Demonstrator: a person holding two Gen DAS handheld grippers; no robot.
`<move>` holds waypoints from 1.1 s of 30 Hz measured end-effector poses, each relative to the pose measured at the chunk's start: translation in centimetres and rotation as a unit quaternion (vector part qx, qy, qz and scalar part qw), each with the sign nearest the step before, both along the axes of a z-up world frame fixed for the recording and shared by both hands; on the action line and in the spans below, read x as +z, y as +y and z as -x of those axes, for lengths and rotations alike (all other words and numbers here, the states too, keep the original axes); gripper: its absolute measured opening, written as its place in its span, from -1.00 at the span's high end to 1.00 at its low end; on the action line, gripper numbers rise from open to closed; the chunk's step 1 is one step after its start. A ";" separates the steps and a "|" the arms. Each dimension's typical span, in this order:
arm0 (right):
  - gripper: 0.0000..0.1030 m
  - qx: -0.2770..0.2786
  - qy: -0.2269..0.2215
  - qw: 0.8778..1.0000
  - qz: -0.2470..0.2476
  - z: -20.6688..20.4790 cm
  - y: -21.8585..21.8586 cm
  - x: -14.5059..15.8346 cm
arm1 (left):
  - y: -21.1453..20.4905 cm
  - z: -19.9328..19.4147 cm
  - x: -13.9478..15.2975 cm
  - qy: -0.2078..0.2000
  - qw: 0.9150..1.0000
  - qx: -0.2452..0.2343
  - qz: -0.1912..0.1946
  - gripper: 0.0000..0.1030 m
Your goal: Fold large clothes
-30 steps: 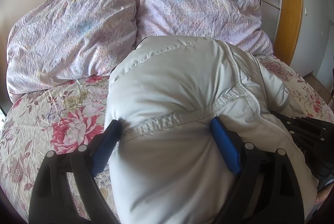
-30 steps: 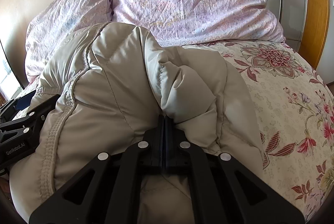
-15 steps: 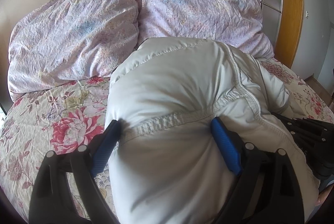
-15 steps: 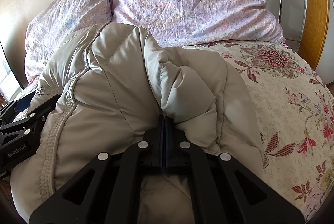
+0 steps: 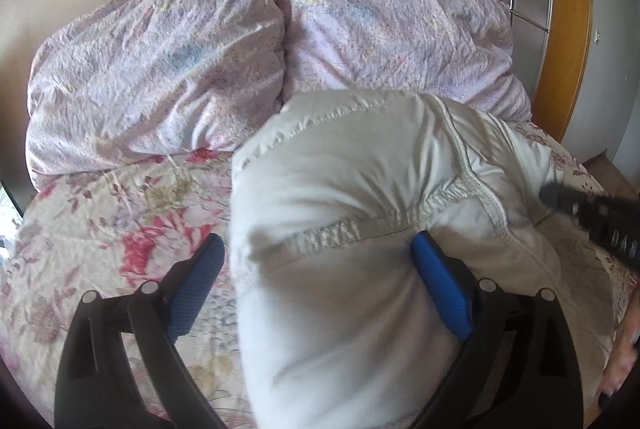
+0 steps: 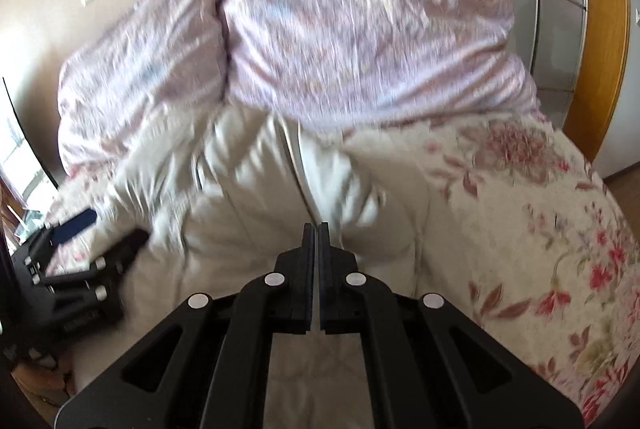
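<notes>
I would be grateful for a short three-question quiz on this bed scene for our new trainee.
1. True or false: the right gripper has its fingers shut.
2. What lies past the pale jacket at the head of the bed? A) two lilac pillows B) a folded towel C) a laptop
3. Fill in: the jacket rests on a ____-patterned bedspread.

Key: 1 true; 2 A; 3 floral.
</notes>
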State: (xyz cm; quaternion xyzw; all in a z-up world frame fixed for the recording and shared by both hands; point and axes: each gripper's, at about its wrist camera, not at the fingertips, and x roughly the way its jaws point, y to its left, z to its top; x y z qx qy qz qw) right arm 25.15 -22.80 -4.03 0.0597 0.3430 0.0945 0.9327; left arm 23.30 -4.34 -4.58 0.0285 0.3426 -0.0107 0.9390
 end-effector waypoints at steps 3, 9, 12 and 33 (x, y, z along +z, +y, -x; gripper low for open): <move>1.00 0.005 -0.004 1.000 0.012 -1.6 0.7 0.4 | 0.4 0.0 1.6 -0.019 1.000 0.011 -0.019 -0.84; 1.00 0.014 0.026 0.999 0.025 -3.7 0.9 -1.7 | 1.6 -2.5 2.2 -0.014 0.999 0.031 -0.028 -0.88; 1.00 0.015 0.034 0.999 0.016 -4.2 0.5 -2.7 | 0.8 -3.1 1.6 -0.021 0.999 0.027 -0.041 -0.90; 1.00 0.036 0.047 0.998 -0.022 -6.0 0.2 -5.7 | 0.5 -5.5 -2.5 0.020 1.000 0.006 0.011 -0.92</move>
